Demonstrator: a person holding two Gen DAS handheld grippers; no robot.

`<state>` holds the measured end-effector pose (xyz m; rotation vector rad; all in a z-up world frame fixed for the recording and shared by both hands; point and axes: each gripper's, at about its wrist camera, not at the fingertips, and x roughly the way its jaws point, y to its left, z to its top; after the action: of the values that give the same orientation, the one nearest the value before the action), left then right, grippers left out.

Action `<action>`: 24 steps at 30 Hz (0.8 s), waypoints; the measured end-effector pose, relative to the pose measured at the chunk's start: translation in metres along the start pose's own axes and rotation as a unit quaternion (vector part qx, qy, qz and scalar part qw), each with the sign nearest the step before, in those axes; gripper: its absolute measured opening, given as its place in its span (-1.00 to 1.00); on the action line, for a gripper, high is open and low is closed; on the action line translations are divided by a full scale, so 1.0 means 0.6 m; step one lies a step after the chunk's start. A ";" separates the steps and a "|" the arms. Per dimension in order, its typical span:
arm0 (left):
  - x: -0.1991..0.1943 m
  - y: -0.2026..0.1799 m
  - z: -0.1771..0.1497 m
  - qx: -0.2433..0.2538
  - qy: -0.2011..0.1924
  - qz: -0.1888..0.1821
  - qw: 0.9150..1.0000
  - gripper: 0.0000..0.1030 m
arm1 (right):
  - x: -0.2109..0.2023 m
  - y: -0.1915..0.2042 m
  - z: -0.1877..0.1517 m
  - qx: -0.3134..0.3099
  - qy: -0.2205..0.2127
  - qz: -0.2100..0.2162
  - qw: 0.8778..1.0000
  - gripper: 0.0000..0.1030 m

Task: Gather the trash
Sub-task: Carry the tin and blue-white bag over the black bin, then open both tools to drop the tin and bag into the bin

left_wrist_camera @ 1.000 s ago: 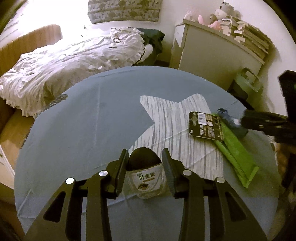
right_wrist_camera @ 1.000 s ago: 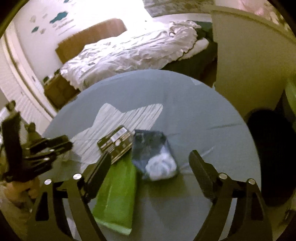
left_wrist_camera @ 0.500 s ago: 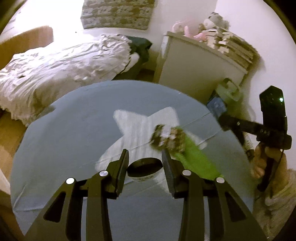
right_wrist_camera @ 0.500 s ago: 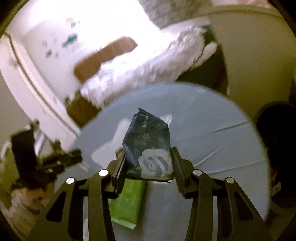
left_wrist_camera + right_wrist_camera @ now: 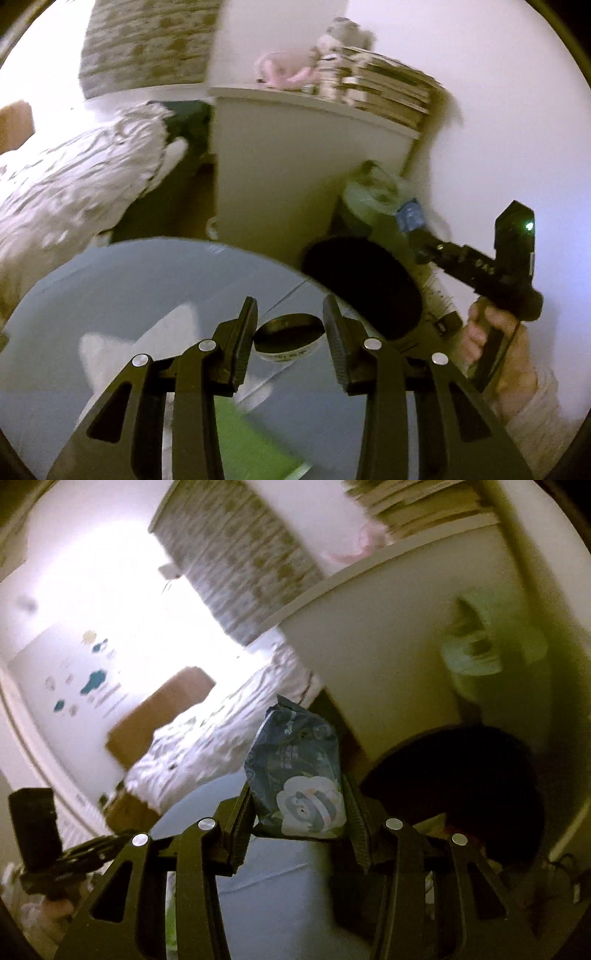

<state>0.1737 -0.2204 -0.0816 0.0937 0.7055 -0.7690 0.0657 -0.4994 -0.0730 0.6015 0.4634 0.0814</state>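
Fingers (image 5: 354,823) around crumpled blue wipes pack (image 5: 295,771)

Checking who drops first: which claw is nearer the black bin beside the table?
Right. The right claw, shut on the wipes pack, sits beside the black bin; the left claw, gripping the cup, hangs over the table.

The left gripper (image 5: 289,332) held a small clear cup (image 5: 288,338) between its jaws above the round blue counter (image 5: 122,291). A green packet (image 5: 251,439) lay near. To the right, the right gripper (image 5: 413,225) carried a blue packet (image 5: 410,216) over a dark bin (image 5: 365,288), beside a white cabinet (image 5: 295,166).
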 end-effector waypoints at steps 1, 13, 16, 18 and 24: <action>0.011 -0.012 0.008 0.004 0.001 -0.007 1.000 -0.28 | 0.001 -0.008 0.001 0.003 -0.009 -0.004 1.000 -0.12; 0.157 -0.116 0.064 0.019 0.035 -0.077 0.996 -0.28 | 0.006 -0.100 0.008 0.039 -0.028 -0.074 0.996 -0.12; 0.188 -0.125 0.064 0.014 0.048 -0.082 0.995 -0.28 | 0.006 -0.121 0.004 0.058 -0.022 -0.085 0.994 -0.11; 0.205 -0.130 0.062 0.011 0.056 -0.084 0.995 -0.28 | 0.003 -0.132 0.000 0.065 -0.021 -0.090 0.994 -0.11; 0.232 -0.145 0.061 0.012 0.069 -0.088 0.994 -0.28 | 0.001 -0.144 -0.004 0.081 -0.018 -0.102 0.991 -0.11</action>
<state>0.2061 -0.3796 -0.1248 0.1072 0.8439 -0.9463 0.0602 -0.5691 -0.1236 0.7110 0.4973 -0.1625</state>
